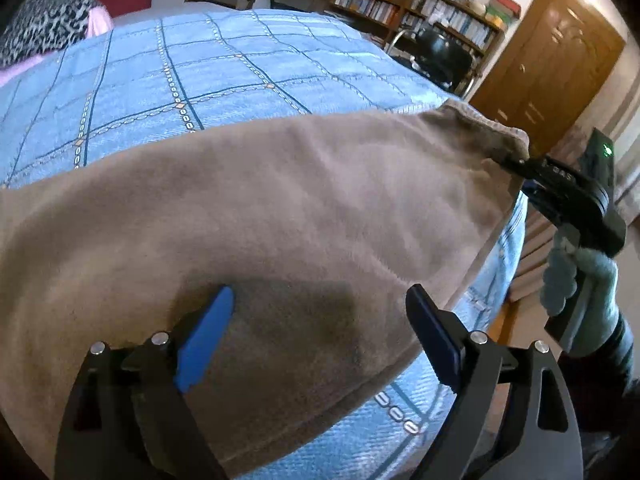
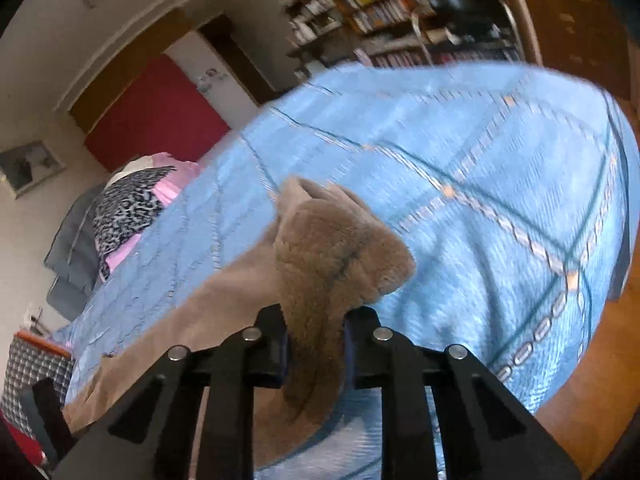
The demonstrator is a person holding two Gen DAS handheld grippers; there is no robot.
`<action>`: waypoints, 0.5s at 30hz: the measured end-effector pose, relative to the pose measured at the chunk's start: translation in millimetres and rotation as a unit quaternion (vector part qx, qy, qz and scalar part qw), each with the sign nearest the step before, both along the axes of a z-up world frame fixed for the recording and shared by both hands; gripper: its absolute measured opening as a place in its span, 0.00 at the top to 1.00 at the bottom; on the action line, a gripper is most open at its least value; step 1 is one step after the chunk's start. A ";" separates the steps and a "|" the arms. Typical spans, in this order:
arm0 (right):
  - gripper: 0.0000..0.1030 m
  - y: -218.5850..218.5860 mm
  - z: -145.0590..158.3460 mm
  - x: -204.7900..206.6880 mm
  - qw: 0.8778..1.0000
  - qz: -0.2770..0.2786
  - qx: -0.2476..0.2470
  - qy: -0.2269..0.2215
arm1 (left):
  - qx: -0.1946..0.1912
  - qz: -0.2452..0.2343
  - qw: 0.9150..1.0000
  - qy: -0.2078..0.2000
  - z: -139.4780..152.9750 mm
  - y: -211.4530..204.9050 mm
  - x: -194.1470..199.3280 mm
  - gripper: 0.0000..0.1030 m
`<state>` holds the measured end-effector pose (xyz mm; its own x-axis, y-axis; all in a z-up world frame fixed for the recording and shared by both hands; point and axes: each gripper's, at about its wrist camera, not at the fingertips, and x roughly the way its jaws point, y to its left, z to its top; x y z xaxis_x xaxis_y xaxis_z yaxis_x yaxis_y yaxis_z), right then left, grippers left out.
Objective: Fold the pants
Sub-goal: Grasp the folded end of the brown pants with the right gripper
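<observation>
Tan fleece pants (image 1: 260,208) lie spread across a blue checked bedspread (image 1: 200,64). My left gripper (image 1: 320,320) is open, its blue-padded fingers (image 1: 208,336) hovering just above the near part of the pants, holding nothing. My right gripper (image 1: 516,162) shows at the right of the left wrist view, shut on the far right end of the pants. In the right wrist view the right gripper (image 2: 316,344) is shut on a bunched end of the pants (image 2: 336,256), lifted a little off the bedspread (image 2: 480,184).
A leopard-print and pink pillow (image 1: 48,24) lies at the head of the bed. A bookshelf (image 1: 416,4), a black chair (image 1: 440,52) and a wooden door (image 1: 552,60) stand beyond the bed. The bed's right edge drops to a wooden floor (image 2: 592,360).
</observation>
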<state>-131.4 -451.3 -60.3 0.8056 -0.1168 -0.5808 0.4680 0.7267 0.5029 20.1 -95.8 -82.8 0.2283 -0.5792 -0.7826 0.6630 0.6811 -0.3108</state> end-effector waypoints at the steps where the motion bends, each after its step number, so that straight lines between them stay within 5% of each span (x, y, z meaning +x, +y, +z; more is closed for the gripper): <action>1: 0.82 5.3 8.0 0.9 1.000 0.008 -0.008 -0.007 | -0.003 0.004 1.000 0.002 2.2 1.6 1.6 0.14; 15: 0.83 115.4 89.4 27.9 0.981 0.144 -0.113 -0.070 | -0.108 0.088 0.989 0.047 37.8 55.5 45.4 0.13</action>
